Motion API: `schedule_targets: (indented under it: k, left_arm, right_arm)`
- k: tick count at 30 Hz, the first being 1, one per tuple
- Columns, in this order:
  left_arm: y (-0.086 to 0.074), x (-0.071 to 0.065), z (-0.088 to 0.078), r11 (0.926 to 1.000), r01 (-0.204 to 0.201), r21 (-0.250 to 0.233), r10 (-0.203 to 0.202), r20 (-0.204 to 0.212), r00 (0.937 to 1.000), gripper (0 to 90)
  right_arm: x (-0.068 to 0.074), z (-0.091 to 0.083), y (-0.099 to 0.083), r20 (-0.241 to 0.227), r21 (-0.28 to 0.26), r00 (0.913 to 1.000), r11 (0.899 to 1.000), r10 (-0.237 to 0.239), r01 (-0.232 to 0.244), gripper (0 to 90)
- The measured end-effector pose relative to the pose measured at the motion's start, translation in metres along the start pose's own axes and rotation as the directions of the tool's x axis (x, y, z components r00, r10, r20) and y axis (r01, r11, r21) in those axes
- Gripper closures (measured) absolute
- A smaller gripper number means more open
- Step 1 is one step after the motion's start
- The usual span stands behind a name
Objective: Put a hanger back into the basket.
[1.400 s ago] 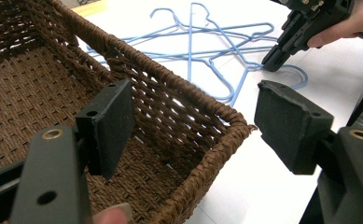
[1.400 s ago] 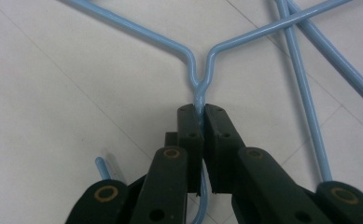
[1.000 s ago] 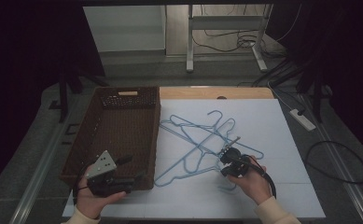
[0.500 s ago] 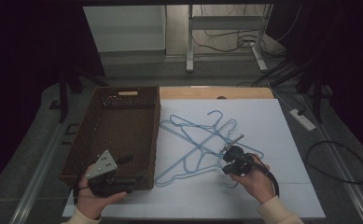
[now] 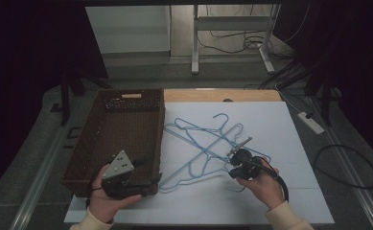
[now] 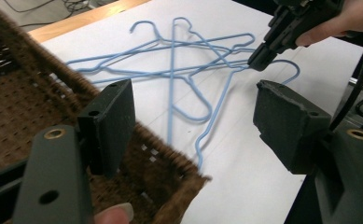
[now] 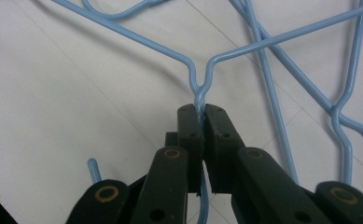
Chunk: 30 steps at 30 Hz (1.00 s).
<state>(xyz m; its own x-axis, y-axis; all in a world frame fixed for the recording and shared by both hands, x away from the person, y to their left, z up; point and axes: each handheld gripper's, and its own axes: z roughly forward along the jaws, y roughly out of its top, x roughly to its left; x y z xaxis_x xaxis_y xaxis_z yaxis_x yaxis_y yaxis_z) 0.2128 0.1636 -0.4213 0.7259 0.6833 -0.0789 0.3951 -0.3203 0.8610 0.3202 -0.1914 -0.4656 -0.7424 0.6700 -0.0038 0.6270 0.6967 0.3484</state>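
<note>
1. Right gripper view: blue hanger (image 7: 198, 81) pinched at the neck by the right gripper (image 7: 201, 112), jaws clamped tight on the wire; hook mostly hidden beneath the jaws, just its tip (image 7: 93, 169) peeking out.
2. Lying on the white table (image 5: 270, 124) in a tangled pile of hangers (image 5: 198, 143); hard to separate individual wires.
3. Left gripper (image 6: 193, 116) spread wide, gripping nothing, over the near corner of the brown basket (image 5: 126, 129); basket rim blurred.
</note>
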Motion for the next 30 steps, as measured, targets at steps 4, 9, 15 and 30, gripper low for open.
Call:
schedule_targets:
  k: [4, 9, 15, 30]
  left_arm:
    - [0.005, -0.004, 0.006, 0.9999, -0.013, 0.010, 0.013, 0.009, 0.9999, 29.4]
    - [0.012, -0.011, 0.019, 0.9982, -0.046, 0.039, 0.045, 0.025, 0.9987, 29.4]
    - [0.019, -0.018, 0.036, 0.9963, -0.064, 0.058, 0.061, 0.057, 0.9965, 29.5]
    - [0.023, -0.041, 0.077, 0.9882, -0.108, 0.109, 0.093, 0.131, 0.9870, 29.6]
  right_arm:
    - [0.001, -0.001, 0.000, 0.000, -0.003, 1.0000, 1.000, -0.003, 0.003, 85.9]
    - [0.001, -0.003, 0.001, -0.003, -0.004, 1.0000, 1.000, -0.007, 0.007, 85.9]
    - [0.001, -0.003, 0.000, -0.005, -0.005, 1.0000, 1.000, -0.007, 0.007, 85.8]
    - [0.001, -0.003, 0.000, -0.012, -0.005, 0.9999, 1.000, -0.008, 0.008, 85.8]
